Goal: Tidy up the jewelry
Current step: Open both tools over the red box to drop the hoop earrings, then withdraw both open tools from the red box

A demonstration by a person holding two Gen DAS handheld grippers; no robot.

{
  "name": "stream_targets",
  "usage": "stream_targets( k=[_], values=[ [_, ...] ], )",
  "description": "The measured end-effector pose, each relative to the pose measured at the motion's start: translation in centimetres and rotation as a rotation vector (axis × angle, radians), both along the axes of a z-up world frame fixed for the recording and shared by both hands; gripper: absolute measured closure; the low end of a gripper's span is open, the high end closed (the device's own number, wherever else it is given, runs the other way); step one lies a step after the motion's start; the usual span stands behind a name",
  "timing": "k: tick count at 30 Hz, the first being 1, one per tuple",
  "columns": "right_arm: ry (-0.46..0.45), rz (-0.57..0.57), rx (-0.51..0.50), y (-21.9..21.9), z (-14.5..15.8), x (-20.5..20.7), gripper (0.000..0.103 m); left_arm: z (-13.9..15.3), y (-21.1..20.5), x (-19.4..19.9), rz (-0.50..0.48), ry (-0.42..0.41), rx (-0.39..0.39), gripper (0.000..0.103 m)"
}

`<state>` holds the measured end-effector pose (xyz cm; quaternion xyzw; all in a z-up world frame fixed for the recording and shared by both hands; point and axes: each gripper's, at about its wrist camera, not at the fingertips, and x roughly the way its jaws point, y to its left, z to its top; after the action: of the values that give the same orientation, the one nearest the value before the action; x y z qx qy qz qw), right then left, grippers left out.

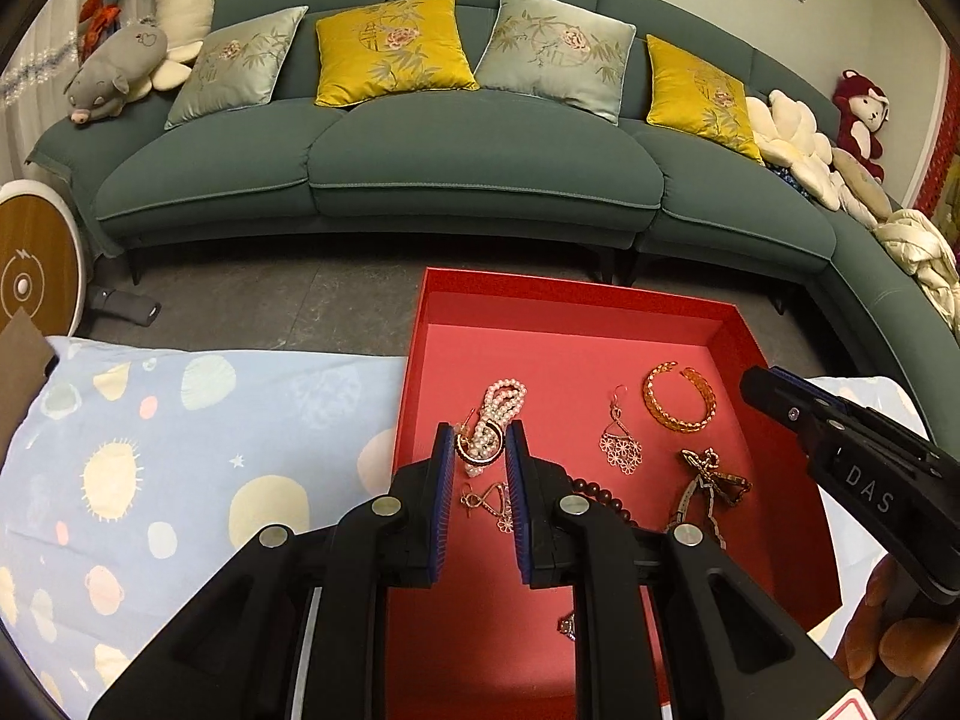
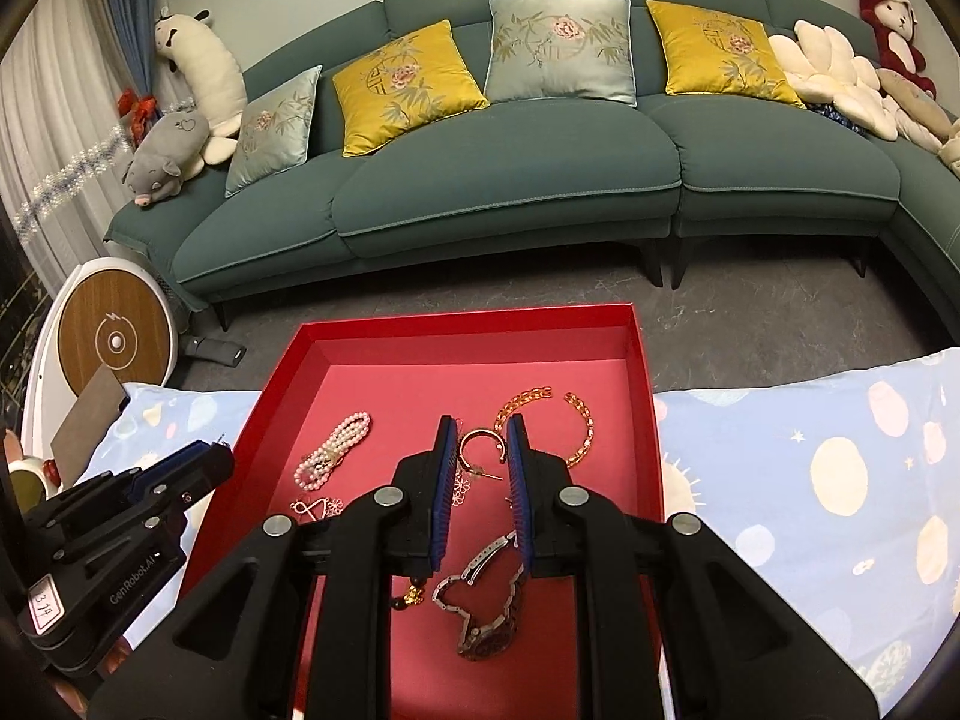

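A red tray (image 1: pixel 576 291) (image 2: pixel 468 318) lies on a pale blue patterned cloth (image 1: pixel 180 450). In it are a pearl bracelet (image 1: pixel 507 396) (image 2: pixel 336 447), an orange chain bangle (image 1: pixel 678 399) (image 2: pixel 528 397), a flower drop earring (image 1: pixel 621 447), a metal watch (image 2: pixel 480 600) (image 1: pixel 708 492) and dark beads (image 1: pixel 600 495). My left gripper (image 1: pixel 478 429) (image 2: pixel 219 459) hovers over the tray's left part, shut on a dark, gold-rimmed hoop earring (image 1: pixel 480 450). My right gripper (image 2: pixel 480 423) (image 1: pixel 756 378) hangs over the tray's middle, shut on a gold hoop earring (image 2: pixel 477 450).
A green sofa (image 1: pixel 480 168) with yellow and grey cushions and plush toys stands beyond a strip of grey floor (image 2: pixel 750 330). A round wood-faced appliance (image 2: pixel 114 336) sits at the left. The blue cloth (image 2: pixel 810 450) spreads on both sides of the tray.
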<state>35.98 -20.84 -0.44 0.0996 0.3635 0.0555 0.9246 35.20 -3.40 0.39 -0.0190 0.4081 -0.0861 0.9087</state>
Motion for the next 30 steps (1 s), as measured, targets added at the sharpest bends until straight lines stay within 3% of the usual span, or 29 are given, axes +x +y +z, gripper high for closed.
stream_targets(
  k=[7,8,10,11,12,13,21,30],
  values=[
    [0.022,0.012,-0.007,0.4,-0.9,0.7,0.087,-0.9,-0.3,0.5,0.007,0.021,0.004,0.087],
    [0.023,0.014,-0.006,0.4,-1.1,0.8,0.086,-0.9,-0.3,0.6,0.015,0.022,-0.001,0.083],
    [0.021,0.019,0.003,0.4,-1.3,0.8,0.082,-0.8,0.0,0.9,0.033,0.026,-0.018,0.061],
    [0.017,0.005,-0.003,0.3,-1.2,0.8,0.065,-0.6,0.0,0.8,0.053,0.015,-0.018,0.047],
    [0.006,-0.009,-0.004,0.2,-1.1,0.8,0.047,-0.2,0.2,0.6,0.07,-0.008,-0.02,0.046],
    [-0.016,-0.017,0.005,0.1,-0.7,0.5,0.045,0.1,0.3,0.4,0.074,-0.023,-0.024,0.046],
    [-0.152,-0.008,0.006,-0.3,4.4,-2.8,0.041,4.5,1.9,-1.9,0.104,-0.105,-0.021,0.043],
    [-0.201,-0.026,0.045,-1.9,9.9,-11.4,0.034,10.7,2.9,-10.0,0.079,-0.215,0.069,0.038]
  ],
)
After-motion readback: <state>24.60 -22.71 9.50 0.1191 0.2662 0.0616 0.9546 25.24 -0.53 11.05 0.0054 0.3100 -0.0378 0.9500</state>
